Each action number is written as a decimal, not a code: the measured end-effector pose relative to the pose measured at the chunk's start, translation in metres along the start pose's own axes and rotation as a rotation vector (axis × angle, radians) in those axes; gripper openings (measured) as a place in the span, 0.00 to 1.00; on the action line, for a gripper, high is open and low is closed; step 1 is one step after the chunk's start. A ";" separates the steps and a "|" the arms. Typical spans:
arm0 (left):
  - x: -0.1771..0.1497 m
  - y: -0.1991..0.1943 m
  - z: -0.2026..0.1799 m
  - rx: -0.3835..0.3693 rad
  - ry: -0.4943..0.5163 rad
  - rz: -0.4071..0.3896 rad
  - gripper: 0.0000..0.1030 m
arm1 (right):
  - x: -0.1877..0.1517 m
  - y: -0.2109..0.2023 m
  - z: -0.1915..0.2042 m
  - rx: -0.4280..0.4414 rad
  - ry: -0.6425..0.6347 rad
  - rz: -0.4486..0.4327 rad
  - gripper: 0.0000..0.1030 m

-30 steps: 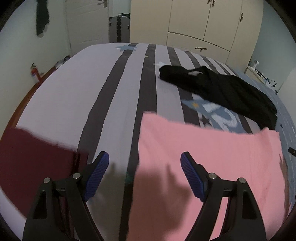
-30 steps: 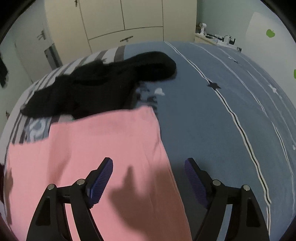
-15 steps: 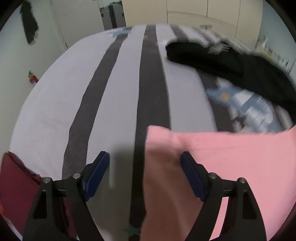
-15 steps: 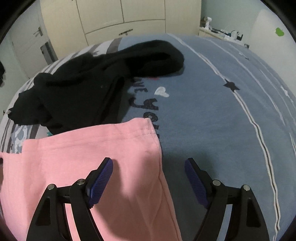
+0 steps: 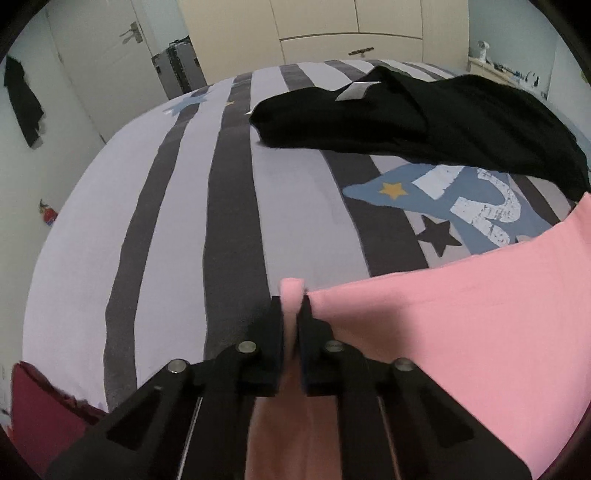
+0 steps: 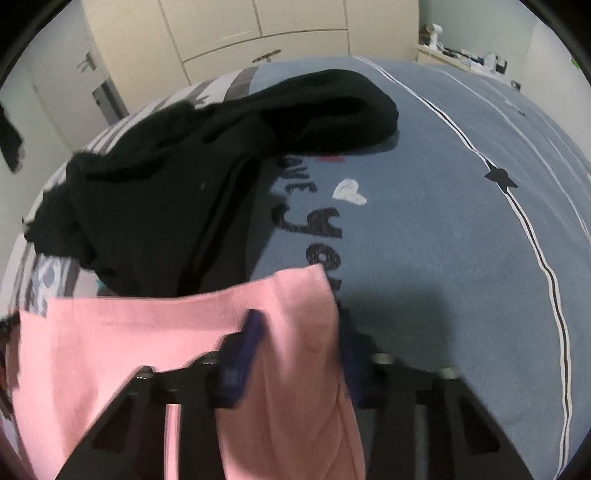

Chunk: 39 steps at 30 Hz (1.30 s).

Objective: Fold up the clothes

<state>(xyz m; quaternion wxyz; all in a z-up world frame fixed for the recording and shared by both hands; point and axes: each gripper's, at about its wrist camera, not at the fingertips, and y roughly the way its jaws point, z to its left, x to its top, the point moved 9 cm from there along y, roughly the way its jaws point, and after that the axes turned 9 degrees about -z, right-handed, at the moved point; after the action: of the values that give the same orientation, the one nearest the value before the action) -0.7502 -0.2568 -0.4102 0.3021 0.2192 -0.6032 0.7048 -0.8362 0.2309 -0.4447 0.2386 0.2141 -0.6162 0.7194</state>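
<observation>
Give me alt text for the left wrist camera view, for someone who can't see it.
The left gripper has its jaws shut on a corner of a pink garment that spreads to the right over a striped bedspread. A black garment lies farther back on the bed, a dark red cloth sits at the lower left, and cream wardrobe doors stand behind.

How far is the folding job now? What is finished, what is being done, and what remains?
Done: nothing clearly; a dark red cloth at the bed's edge is too cropped to judge. In hand: the left hand-held gripper pinches one far corner of the pink garment; the right hand-held gripper is closing on the other. Left: folding the pink one, then the crumpled black garment.
</observation>
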 end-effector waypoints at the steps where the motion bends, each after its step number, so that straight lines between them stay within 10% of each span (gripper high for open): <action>1: 0.002 -0.002 0.002 0.002 -0.012 -0.005 0.05 | 0.003 -0.001 -0.002 0.004 0.017 0.000 0.07; 20: 0.002 0.013 0.032 0.091 -0.105 -0.030 0.06 | 0.002 0.009 -0.009 -0.097 -0.081 -0.020 0.03; 25: 0.006 0.007 0.053 0.166 -0.179 -0.059 0.36 | 0.008 0.007 -0.029 -0.167 -0.075 -0.051 0.34; 30: 0.013 -0.008 0.083 0.231 -0.217 -0.079 0.37 | 0.018 -0.006 -0.054 -0.248 -0.102 -0.069 0.35; 39: -0.002 -0.088 0.047 0.053 -0.230 -0.128 0.37 | 0.001 -0.078 -0.048 -0.117 -0.023 -0.144 0.35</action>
<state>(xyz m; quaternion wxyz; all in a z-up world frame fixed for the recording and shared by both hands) -0.6906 -0.2959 -0.3406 0.2692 0.3445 -0.6001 0.6699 -0.7900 0.2886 -0.3905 0.2948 0.2517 -0.6428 0.6607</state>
